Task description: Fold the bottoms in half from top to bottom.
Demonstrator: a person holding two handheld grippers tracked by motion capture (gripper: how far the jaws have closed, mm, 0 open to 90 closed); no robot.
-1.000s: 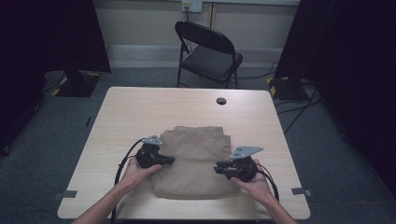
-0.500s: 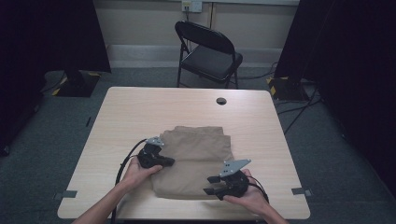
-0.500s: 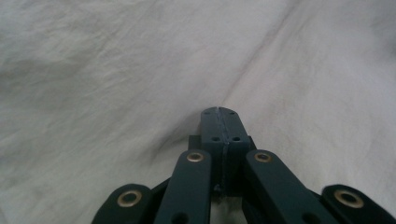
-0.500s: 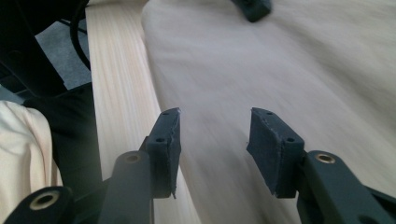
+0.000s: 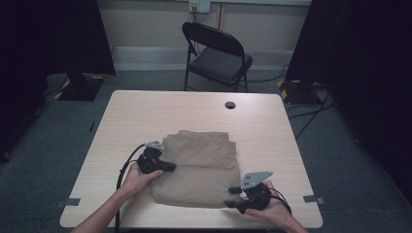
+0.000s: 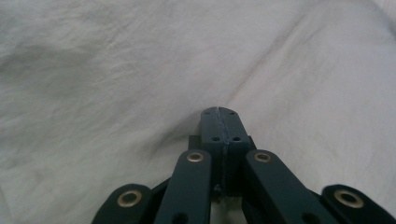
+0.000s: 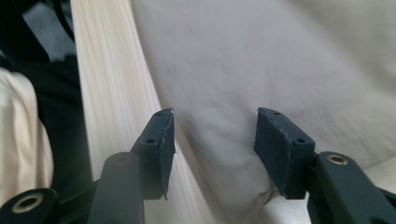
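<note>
It looked like a recording studio or lab: black curtains (image 5: 58,34) (both sides), taped table (image 5: 145,111), folding chair (image 5: 216,53).

A light wood-grain rectangular table (image 5: 145,116) with a small round black cable hole (image 5: 230,105) near its far edge stands on dark grey carpet floor (image 5: 340,155). Beyond it a black metal folding chair (image 5: 216,56) faces the table before a beige wall with a pale baseboard (image 5: 145,51) and a white wall outlet (image 5: 199,6). Black curtains (image 5: 48,39) hang at both sides, and dark cables (image 5: 311,116) trail across the floor at the right.
</note>
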